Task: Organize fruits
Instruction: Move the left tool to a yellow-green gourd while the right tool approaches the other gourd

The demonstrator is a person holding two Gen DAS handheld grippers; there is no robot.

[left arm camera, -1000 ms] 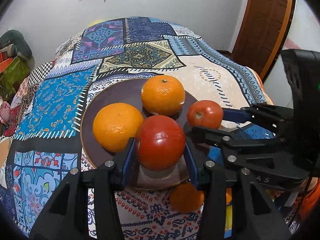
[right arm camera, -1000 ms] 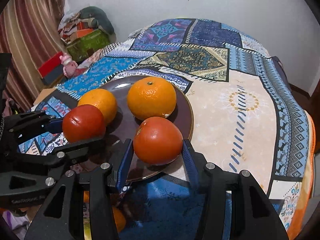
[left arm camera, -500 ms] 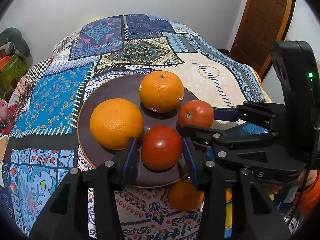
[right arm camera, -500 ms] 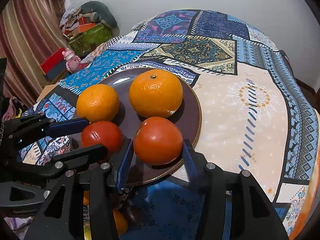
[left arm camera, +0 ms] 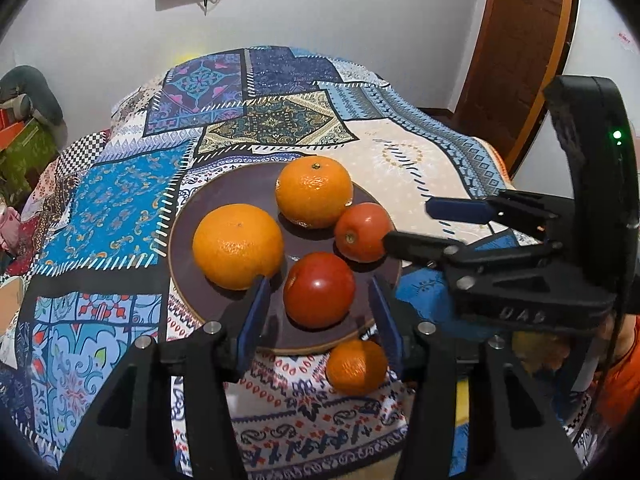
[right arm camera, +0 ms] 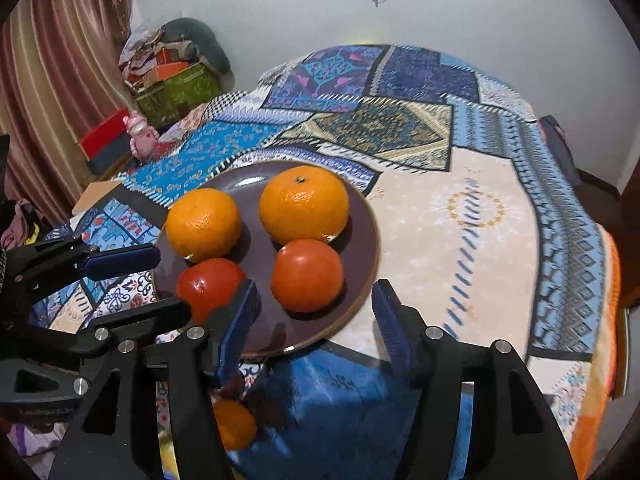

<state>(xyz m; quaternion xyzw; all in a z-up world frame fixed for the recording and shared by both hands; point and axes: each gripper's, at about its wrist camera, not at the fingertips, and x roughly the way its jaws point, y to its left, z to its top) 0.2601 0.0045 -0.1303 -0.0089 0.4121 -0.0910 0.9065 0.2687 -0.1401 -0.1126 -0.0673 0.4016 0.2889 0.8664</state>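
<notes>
Both tomatoes, the red tomato (left arm camera: 319,295) and the orange-red tomato (right arm camera: 307,275), now lie on the brown plate (left arm camera: 224,196) between opening jaws that no longer press them, so the left gripper (left arm camera: 318,312) and right gripper (right arm camera: 312,316) should, I think, draw straight back without nudging them.

My own claw's fingers (left arm camera: 256,312) hide the plate's (left arm camera: 188,216) near rim; the small orange (right arm camera: 236,424) below is blurred.
</notes>
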